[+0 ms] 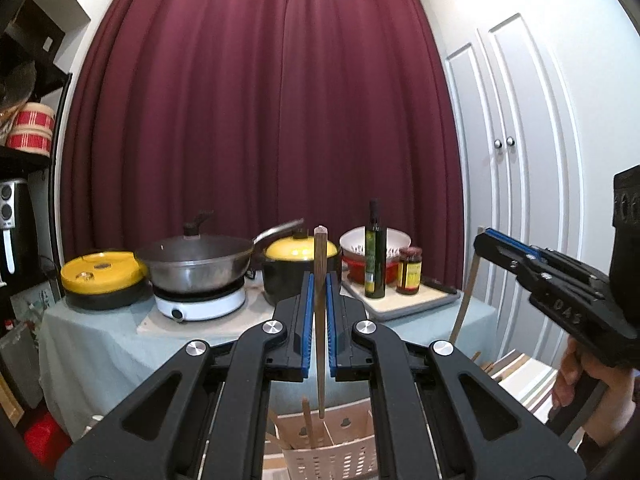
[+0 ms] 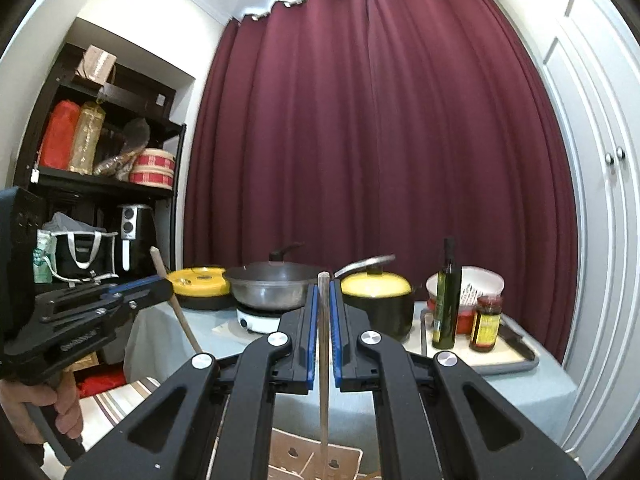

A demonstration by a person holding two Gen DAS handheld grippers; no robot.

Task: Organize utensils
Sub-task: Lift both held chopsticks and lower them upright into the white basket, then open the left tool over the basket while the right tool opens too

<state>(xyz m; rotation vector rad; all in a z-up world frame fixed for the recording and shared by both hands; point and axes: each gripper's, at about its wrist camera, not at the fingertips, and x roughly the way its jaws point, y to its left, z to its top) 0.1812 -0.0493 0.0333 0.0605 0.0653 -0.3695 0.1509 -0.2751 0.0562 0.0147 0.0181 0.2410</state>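
Note:
In the left wrist view my left gripper (image 1: 319, 280) is shut on a brown wooden chopstick (image 1: 320, 248) that stands upright between the blue pads. Its lower tip hangs just above a white perforated utensil caddy (image 1: 332, 456), which holds another stick. My right gripper (image 1: 484, 240) enters from the right with a second chopstick (image 1: 466, 296) hanging down from it. In the right wrist view the right gripper (image 2: 324, 290) is shut on a pale chopstick (image 2: 323, 400) pointing down into the caddy (image 2: 288, 454). The left gripper (image 2: 162, 282) is at the left, holding its slanted chopstick (image 2: 184, 320).
Behind is a cloth-covered table (image 1: 100, 332) with a wok (image 1: 196, 264) on a white cooker, yellow-lidded pots (image 1: 300, 252), an oil bottle (image 1: 375, 248), a jar (image 1: 409, 270) and a tray (image 1: 416, 304). Dark shelves (image 2: 100, 184) stand left, white cupboard doors (image 1: 520, 160) right.

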